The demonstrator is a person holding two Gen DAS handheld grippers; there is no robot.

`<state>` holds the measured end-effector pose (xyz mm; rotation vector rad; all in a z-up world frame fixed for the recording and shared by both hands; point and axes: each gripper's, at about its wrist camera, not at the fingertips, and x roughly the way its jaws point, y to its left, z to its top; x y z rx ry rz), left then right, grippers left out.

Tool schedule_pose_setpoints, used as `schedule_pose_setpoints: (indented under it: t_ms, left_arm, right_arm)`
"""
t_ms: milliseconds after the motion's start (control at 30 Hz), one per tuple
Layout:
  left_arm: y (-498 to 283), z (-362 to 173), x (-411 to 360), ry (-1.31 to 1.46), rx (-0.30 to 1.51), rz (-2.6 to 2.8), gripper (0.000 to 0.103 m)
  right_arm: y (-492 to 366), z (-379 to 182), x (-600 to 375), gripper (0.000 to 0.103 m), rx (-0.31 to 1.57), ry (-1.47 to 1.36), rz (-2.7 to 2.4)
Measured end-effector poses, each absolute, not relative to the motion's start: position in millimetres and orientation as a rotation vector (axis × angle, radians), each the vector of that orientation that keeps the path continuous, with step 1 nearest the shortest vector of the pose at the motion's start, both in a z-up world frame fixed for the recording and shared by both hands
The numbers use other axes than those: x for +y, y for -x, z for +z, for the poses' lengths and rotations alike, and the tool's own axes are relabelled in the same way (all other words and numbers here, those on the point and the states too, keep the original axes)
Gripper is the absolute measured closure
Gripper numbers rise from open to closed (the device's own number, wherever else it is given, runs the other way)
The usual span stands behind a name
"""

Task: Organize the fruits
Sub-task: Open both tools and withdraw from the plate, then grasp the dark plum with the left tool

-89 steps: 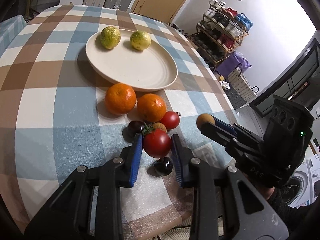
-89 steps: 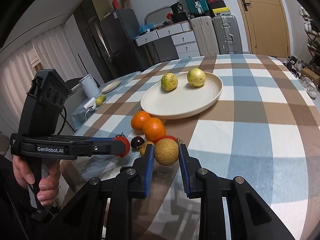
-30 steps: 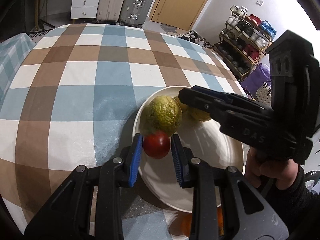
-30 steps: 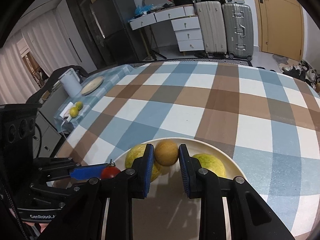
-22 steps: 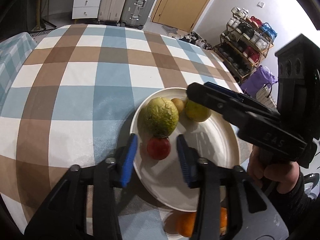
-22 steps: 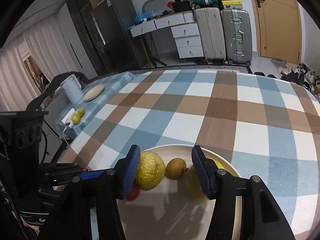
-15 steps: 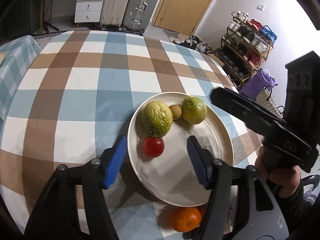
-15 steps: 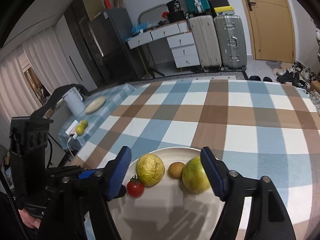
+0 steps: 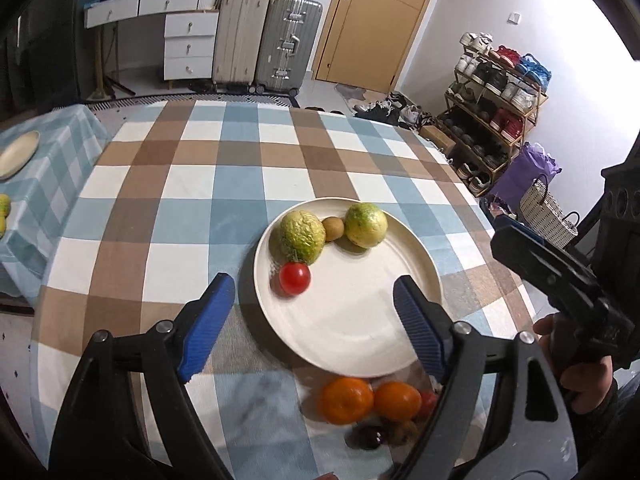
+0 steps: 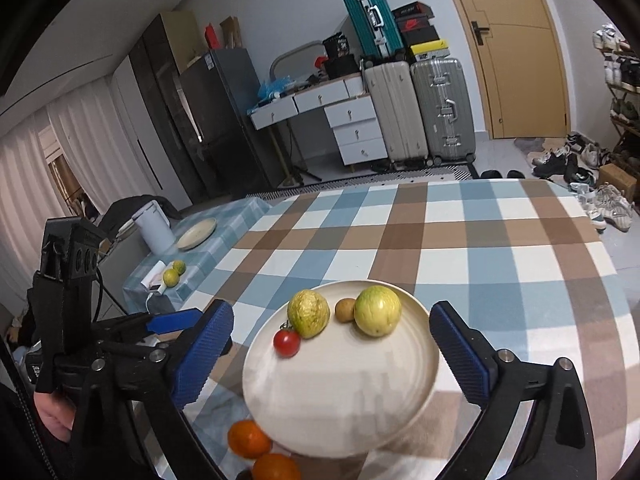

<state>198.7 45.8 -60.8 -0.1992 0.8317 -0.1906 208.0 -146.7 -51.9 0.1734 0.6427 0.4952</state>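
Fingers [image 9: 420,328] of the left gripper [image 9: 308,320] hide dark fruits [image 9: 370,436].

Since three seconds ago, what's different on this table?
The tomato and small brown fruit went from the table onto the plate. Both the left gripper and right gripper have just been opening, now empty. The oranges and green fruits stayed.

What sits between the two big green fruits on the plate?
A small brown kiwi lies between the wrinkled green fruit and the smooth green fruit on the plate, touching both; both wrist views show it.
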Motion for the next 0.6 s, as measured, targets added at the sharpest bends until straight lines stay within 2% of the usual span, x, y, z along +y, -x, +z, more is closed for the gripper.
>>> schedule_pose_setpoints:
  t_ms: [300, 467, 500, 600]
  left_arm:
    - [-147, -50, 30, 0.171, 0.807, -0.191, 0.019]
    - [-114, -55, 25, 0.169, 0.801, -0.193, 0.009]
    - [-110, -57, 24, 0.167, 0.800, -0.194, 0.004]
    - [-92, -62, 22, 0.164, 0.791, -0.191, 0.002]
  right_arm:
    - [-149, -47, -148, 0.000, 0.607, -0.149, 0.531]
    - [-117, -53, -145, 0.000, 0.601, -0.131, 0.545]
    - [-110, -55, -146, 0.000, 0.602, -0.131, 0.546]
    - [-93, -62, -148, 0.000, 0.602, -0.132, 0.543]
